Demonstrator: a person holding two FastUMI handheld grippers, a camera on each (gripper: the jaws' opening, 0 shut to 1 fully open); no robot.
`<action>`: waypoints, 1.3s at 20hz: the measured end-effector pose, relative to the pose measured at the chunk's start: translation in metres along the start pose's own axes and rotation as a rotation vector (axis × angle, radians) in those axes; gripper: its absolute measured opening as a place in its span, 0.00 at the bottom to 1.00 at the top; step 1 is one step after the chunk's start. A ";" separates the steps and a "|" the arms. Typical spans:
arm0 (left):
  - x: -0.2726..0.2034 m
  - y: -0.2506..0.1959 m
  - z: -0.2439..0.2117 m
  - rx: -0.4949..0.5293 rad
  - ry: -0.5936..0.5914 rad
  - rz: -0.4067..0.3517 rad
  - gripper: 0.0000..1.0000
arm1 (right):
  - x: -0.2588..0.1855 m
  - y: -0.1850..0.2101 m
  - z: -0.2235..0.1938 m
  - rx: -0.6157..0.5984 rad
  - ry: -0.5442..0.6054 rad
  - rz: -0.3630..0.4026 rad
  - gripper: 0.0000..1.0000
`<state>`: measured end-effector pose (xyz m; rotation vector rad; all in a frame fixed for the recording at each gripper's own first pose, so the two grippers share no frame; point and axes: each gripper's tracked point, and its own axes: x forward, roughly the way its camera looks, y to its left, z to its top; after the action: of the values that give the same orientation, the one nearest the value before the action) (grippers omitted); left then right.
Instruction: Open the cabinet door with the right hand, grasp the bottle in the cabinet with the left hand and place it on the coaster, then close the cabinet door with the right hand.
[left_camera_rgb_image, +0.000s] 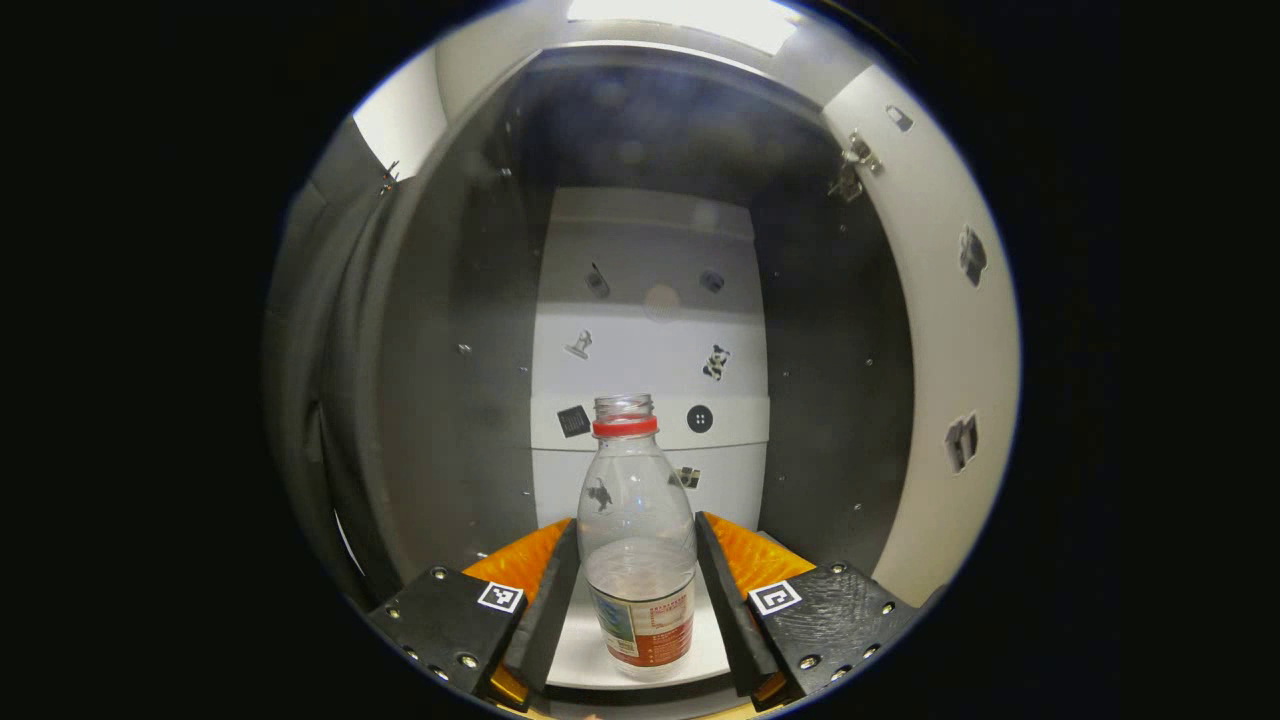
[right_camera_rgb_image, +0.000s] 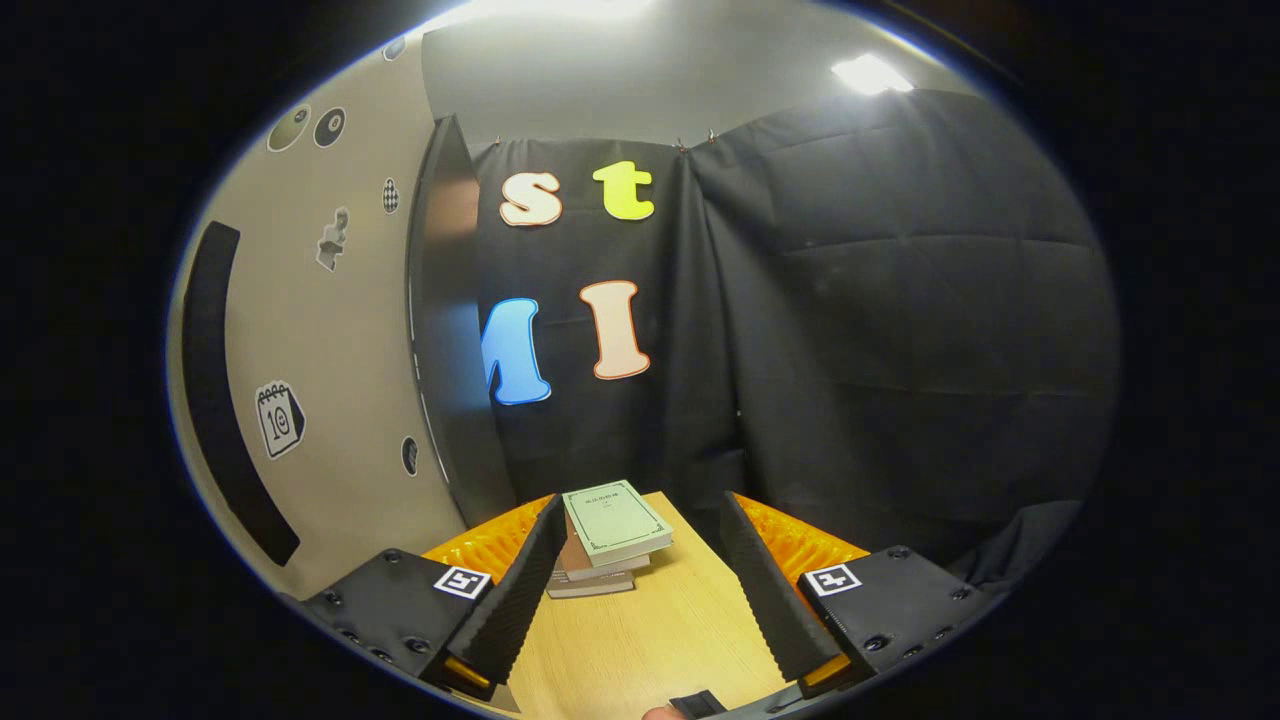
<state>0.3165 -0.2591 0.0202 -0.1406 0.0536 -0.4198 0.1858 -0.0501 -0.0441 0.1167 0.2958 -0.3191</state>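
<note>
- In the left gripper view, the left gripper (left_camera_rgb_image: 637, 590) reaches into the open cabinet (left_camera_rgb_image: 450, 330), its two fingers spread wide on either side of the bottle (left_camera_rgb_image: 638, 540).
- The bottle stands upright on the pale cabinet floor (left_camera_rgb_image: 575, 655), between the fingers; whether the fingers touch its sides cannot be told, though narrow gaps seem to show at the lower body.
- The bottle is clear, without a cap, with a red ring at its neck and a label (left_camera_rgb_image: 648, 625) around its lower part.
- Behind the bottle is the white back panel (left_camera_rgb_image: 650, 340) with several small stickers on it; the dark side walls stand well apart from the bottle.
- To the right, the opened door (left_camera_rgb_image: 945, 330) stands clear of the gripper, a hinge (left_camera_rgb_image: 855, 165) near its top.
- In the right gripper view, the right gripper (right_camera_rgb_image: 640, 590) is open and holds nothing, above a wooden table (right_camera_rgb_image: 650, 640).
- A stack of books (right_camera_rgb_image: 608, 540) lies on the table ahead, between the fingertips in the view.
- To the left is the cabinet door with its dark handle (right_camera_rgb_image: 215, 400) and stickers.
</note>
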 end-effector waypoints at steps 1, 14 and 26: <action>-0.011 0.002 0.003 0.003 -0.006 0.011 0.64 | -0.001 0.001 0.000 0.000 -0.001 0.013 0.98; -0.166 0.050 -0.019 0.031 -0.020 0.170 0.64 | -0.021 0.026 0.003 -0.036 0.007 0.194 0.98; -0.266 0.074 -0.116 -0.018 0.045 0.215 0.64 | -0.037 0.038 -0.008 -0.079 0.038 0.234 0.98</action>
<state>0.0946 -0.0981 -0.0998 -0.1411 0.1161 -0.2075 0.1624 -0.0026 -0.0380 0.0784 0.3285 -0.0725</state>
